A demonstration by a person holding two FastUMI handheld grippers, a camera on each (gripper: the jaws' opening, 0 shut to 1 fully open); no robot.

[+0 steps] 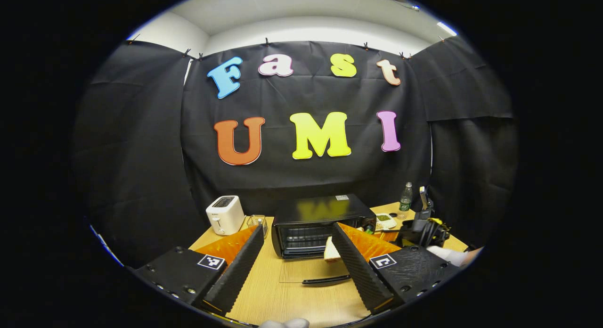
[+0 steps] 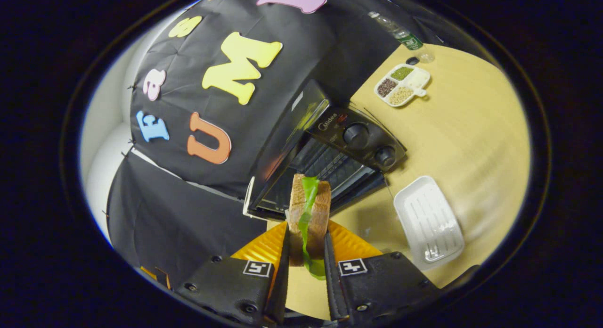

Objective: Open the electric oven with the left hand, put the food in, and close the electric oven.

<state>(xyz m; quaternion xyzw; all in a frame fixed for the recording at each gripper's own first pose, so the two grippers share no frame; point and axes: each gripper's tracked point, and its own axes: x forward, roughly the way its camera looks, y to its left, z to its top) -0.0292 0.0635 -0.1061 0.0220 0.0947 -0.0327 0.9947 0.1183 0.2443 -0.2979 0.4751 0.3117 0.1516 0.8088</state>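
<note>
The black electric oven (image 1: 314, 214) stands mid-table with its glass door (image 1: 306, 271) folded down flat, handle (image 1: 326, 280) nearest me. My left gripper (image 1: 297, 229) is open and holds nothing, its fingers spread either side of the door, a little back from it. In the right gripper view, a sandwich (image 2: 308, 205) of brown bread and green lettuce stands on edge, with my right gripper (image 2: 306, 231) shut on it. It hangs just before the oven (image 2: 330, 144) opening, above the door. The sandwich (image 1: 330, 250) also peeks out beside my left gripper's right finger.
A white toaster (image 1: 225, 215) and a small glass cup (image 1: 256, 220) stand left of the oven. Right of it are a divided dish of grains (image 2: 402, 85), a bottle (image 2: 400, 33) and an empty white tray (image 2: 428, 219). A gloved hand (image 1: 452, 255) shows at the right.
</note>
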